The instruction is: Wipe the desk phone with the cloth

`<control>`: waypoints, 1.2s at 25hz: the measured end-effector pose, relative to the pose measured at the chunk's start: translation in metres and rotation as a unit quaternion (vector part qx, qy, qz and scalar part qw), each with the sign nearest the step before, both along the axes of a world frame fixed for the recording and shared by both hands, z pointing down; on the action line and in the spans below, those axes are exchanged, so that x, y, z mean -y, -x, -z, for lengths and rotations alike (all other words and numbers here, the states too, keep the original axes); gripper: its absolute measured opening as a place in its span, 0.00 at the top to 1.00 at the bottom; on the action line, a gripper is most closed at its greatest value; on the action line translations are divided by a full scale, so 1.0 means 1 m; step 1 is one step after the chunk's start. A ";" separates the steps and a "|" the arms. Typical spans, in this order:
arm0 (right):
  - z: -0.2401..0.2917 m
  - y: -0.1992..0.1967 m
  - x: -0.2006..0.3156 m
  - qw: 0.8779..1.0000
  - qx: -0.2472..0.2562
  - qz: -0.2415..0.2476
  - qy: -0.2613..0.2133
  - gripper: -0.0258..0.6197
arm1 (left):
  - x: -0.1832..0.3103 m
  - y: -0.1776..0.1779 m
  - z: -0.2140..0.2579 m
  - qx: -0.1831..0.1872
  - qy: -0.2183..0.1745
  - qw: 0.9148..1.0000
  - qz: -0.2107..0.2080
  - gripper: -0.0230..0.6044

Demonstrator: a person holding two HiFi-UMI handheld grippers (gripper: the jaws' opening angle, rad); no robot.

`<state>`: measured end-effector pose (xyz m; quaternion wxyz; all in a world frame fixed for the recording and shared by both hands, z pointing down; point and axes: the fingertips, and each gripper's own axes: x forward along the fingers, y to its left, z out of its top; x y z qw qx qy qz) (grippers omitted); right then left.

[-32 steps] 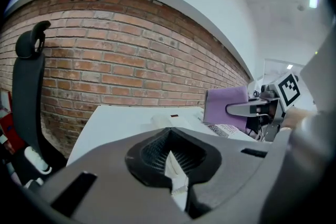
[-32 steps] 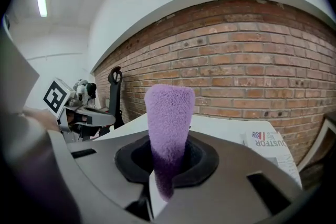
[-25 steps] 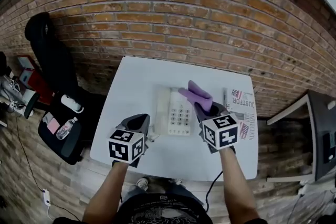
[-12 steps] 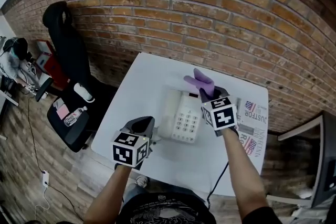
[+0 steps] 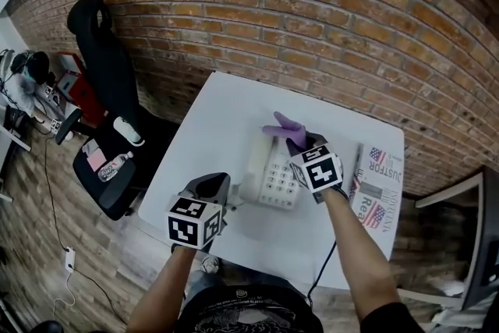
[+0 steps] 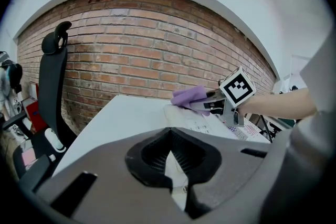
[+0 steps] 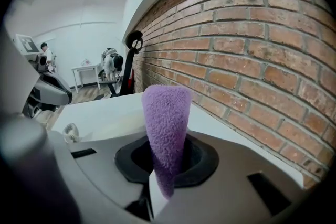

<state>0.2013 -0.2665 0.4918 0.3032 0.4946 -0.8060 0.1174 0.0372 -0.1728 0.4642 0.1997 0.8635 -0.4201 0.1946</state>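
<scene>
The right claw [image 5: 299, 143] pinches a purple cloth [image 5: 282, 125] that looks soft, light and floppy, best held by a bunched fold. It hangs over the top end of the white desk phone [image 5: 273, 177] on the surface [image 5: 207, 129]. The left claw [image 5: 212, 185], pressed together, sits beside the phone.

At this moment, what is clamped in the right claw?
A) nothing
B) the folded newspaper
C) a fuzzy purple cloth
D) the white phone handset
C: the right gripper view shows the fuzzy purple cloth pinched between the jaws of the right claw, and the head view shows it held over the white push-button desk phone.
</scene>
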 end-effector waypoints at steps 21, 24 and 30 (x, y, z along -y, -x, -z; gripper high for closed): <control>-0.026 0.020 -0.051 0.997 0.043 -0.061 0.038 0.89 | -0.007 0.002 -0.008 -0.013 0.014 0.997 -0.072 0.96; -0.028 0.023 -0.059 0.996 0.041 -0.066 0.041 0.89 | -0.008 0.003 -0.008 -0.016 0.016 0.997 -0.080 0.96; -0.032 0.029 -0.077 0.994 0.043 -0.081 0.051 0.89 | -0.009 0.004 -0.008 -0.021 0.017 0.995 -0.099 0.96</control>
